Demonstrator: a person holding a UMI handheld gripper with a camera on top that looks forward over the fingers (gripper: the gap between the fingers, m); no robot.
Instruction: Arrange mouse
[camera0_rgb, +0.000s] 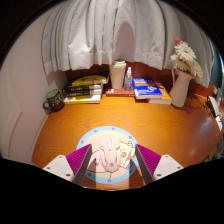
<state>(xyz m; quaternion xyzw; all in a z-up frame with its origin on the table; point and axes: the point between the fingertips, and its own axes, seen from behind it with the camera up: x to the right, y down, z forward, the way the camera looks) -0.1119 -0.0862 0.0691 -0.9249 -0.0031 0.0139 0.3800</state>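
Note:
A pale pink mouse (108, 160) lies on a round blue-rimmed mouse mat (92, 136) with a printed picture, at the near edge of the wooden desk (170, 125). My gripper (112, 158) is low over the mat with a finger on either side of the mouse. The left pad (83, 160) is close to the mouse. A strip of the mat shows between the mouse and the right pad (145, 157). The fingers are open and the mouse stands between them, resting on the mat.
Along the back of the desk stand a green mug (53, 99), a stack of books (85, 89), a white container (118, 74), blue books (150, 90) and a vase with a pale bunch (182, 78). White curtains (110, 30) hang behind.

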